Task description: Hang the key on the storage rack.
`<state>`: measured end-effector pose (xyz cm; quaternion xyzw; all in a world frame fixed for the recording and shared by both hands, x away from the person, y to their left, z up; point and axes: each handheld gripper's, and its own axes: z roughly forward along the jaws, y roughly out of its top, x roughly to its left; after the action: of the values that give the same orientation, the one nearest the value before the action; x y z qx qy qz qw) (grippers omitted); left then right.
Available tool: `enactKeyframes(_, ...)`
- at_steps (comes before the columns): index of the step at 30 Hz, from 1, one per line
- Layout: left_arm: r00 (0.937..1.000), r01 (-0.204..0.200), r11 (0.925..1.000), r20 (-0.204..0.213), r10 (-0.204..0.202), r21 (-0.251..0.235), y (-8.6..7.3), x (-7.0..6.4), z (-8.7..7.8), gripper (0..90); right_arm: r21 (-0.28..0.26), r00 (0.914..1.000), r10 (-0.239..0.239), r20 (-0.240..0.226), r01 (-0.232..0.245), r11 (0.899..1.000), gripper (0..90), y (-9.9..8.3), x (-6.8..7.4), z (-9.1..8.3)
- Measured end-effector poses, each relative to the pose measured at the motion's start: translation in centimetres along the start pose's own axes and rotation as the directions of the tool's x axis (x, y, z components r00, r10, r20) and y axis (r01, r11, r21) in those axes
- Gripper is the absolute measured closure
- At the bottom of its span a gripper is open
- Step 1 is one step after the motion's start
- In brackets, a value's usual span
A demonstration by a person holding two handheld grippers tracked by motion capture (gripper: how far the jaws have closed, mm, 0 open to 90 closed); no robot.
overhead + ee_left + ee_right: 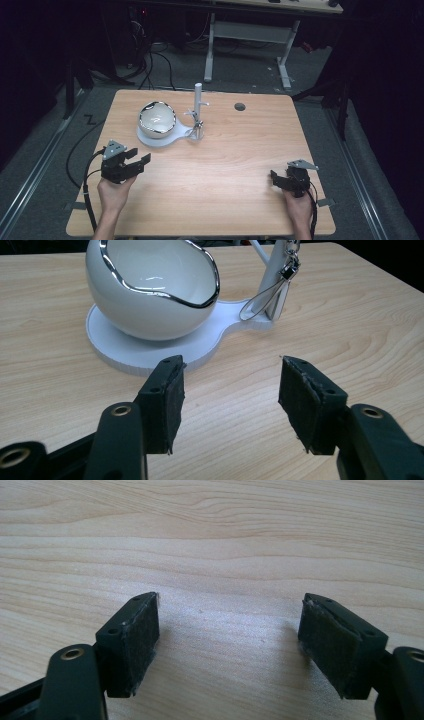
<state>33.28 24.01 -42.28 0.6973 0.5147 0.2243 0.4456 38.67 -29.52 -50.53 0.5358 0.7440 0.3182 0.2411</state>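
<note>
A white egg-shaped bowl with a chrome rim sits tilted on a flat white base at the table's back left. A white post with small pegs rises from the base's right lobe, and a small metal keyring hangs on it. Up close, the bowl, the base and the keyring lie just beyond my left gripper, which is open and holds nothing. In the high view my left gripper sits at the front left, short of the base. My right gripper is open over bare wood at the front right.
The wooden table has a round cable hole near its back edge. Behind it stand a desk frame and cables on the dark floor. A person's hands come in from the front edge.
</note>
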Motion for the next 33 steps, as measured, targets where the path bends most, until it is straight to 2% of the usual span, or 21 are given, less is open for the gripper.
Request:
enactKeyframes(18, 0.9991, 0.038, 0.9987, -0.020, -0.038, 0.033, -1.6, 0.7, 0.3, 43.4, 0.000, 1.0000, 0.000, 0.000, 0.000, 1.000, 24.5, 0.0, 0.0, 0.0)
enactKeyframes(33, 0.9978, 0.043, 0.9970, -0.054, -0.040, 0.065, -3.0, 0.9, 1.3, 43.3, 0.000, 1.0000, 0.000, 0.000, 0.000, 1.000, 24.5, 0.0, 0.0, 0.0)
